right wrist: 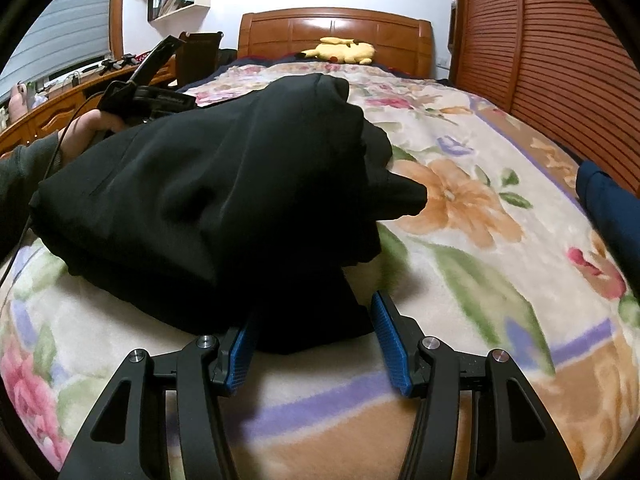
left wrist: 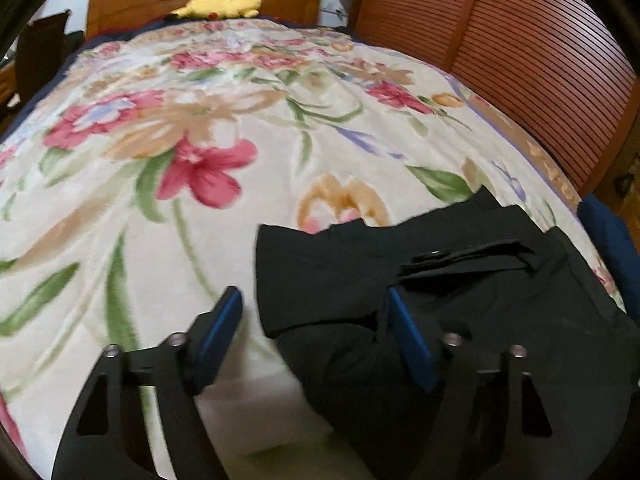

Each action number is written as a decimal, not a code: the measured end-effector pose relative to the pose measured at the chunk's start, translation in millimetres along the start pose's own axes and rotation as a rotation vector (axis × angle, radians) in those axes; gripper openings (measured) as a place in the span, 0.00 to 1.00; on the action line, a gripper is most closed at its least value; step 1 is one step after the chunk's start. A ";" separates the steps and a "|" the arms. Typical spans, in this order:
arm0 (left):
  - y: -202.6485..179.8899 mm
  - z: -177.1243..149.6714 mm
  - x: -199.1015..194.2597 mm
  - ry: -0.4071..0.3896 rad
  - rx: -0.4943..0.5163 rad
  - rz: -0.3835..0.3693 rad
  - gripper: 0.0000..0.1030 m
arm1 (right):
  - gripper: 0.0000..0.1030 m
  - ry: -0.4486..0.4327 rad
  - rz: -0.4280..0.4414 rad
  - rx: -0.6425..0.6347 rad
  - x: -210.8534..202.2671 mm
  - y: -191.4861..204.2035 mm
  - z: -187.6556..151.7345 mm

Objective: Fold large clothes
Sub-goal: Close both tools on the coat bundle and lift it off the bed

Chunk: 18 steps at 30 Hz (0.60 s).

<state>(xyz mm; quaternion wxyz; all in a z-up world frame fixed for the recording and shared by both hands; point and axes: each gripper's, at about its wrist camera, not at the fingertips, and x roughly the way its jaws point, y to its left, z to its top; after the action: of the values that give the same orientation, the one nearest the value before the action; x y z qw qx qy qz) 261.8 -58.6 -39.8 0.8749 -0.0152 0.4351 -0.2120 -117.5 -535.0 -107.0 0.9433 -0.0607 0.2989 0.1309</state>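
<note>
A large black garment (left wrist: 480,312) lies bunched on the floral blanket (left wrist: 200,120), at the lower right of the left wrist view. My left gripper (left wrist: 314,294) hovers open over the garment's left edge. Its right pad (left wrist: 408,340) is above the cloth and its left pad (left wrist: 222,332) is above bare blanket. In the right wrist view the same garment (right wrist: 220,184) rises as a dark heap. Its near fold sits between the jaws of my right gripper (right wrist: 314,312), which is open; the cloth fills the gap and hides part of the left pad.
A hand (right wrist: 86,132) holds the left gripper's handle behind the heap. A yellow plush toy (right wrist: 340,50) rests by the wooden headboard (right wrist: 336,24). Slatted wooden doors (left wrist: 500,40) line the bed's right side. A dark blue cloth (right wrist: 612,208) lies at the right edge.
</note>
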 end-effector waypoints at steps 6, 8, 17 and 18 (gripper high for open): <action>-18.1 -2.2 -10.0 -0.007 0.055 0.008 0.26 | 0.41 0.021 0.035 0.015 5.7 -1.8 7.9; -26.4 -2.5 -20.6 -0.020 0.078 0.033 0.22 | 0.26 0.021 0.060 0.013 5.8 -1.7 9.6; -50.3 -0.4 -86.8 -0.089 0.110 0.081 0.15 | 0.10 -0.097 0.120 0.022 -24.9 -15.0 20.0; -54.8 -0.3 -94.4 -0.094 0.114 0.086 0.15 | 0.10 -0.104 0.118 0.015 -29.5 -15.5 23.0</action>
<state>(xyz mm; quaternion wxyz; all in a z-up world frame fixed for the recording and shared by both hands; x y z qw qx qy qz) 191.8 -72.1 42.9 0.9021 0.0433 0.3811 -0.1976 -123.7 -551.6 -70.7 0.9486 -0.0290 0.2537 0.1869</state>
